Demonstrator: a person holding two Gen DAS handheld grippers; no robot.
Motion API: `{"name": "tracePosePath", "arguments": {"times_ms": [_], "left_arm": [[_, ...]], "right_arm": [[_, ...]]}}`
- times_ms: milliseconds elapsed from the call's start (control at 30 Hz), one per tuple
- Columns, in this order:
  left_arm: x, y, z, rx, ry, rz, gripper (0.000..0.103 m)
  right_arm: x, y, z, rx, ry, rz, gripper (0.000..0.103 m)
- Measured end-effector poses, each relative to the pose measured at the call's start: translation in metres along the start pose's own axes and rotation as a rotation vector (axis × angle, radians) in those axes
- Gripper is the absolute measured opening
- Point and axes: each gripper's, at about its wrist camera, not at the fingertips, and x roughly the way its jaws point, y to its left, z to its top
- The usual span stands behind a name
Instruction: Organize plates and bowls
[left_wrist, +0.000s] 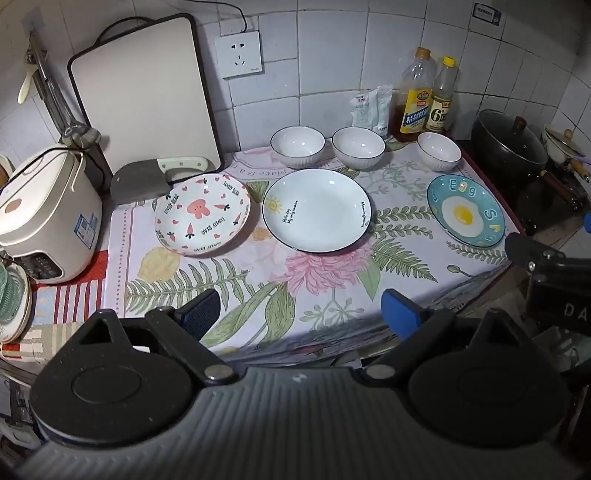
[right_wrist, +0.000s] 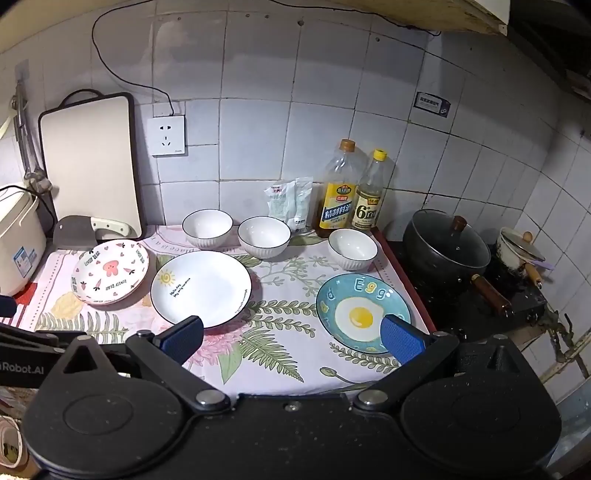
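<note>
Three plates, the pink plate (left_wrist: 202, 215), the white plate (left_wrist: 317, 209) and the egg plate (left_wrist: 466, 210), lie in a row on the floral cloth (left_wrist: 236, 280), with three white bowls (left_wrist: 358, 147) lined up behind them. The left gripper (left_wrist: 301, 314) and right gripper (right_wrist: 291, 339) hover near the cloth's front edge, jaws spread wide and empty.

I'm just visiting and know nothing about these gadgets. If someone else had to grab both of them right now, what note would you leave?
Left gripper: fingers wide open, empty, above the near edge of the floral cloth.
Right gripper: fingers wide open, empty, near the egg plate.
Plates in a row, none stacked: pink bear plate at left, big white plate in the middle, egg plate at right.
Three white bowls behind them, all separate: left bowl, middle bowl, right bowl.
Done: nothing gathered yet.
Left: stack the plates and nest the bowls.
</note>
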Motion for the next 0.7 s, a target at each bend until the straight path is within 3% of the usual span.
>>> {"name": "tracePosePath", "arguments": {"times_ms": [333, 700], "left_arm": [[0.008, -0.002, -0.004, -0.090, -0.006, 0.048, 0.095], [0.007, -0.009, -0.004, -0.081, 0.004, 0.053, 0.095]], "right_arm": [[0.002, -0.005, 0.007, -0.030, 0.030, 0.011, 0.103], [0.003, -0.007, 0.011, -0.043, 0.030, 0.019, 0.103]]}}
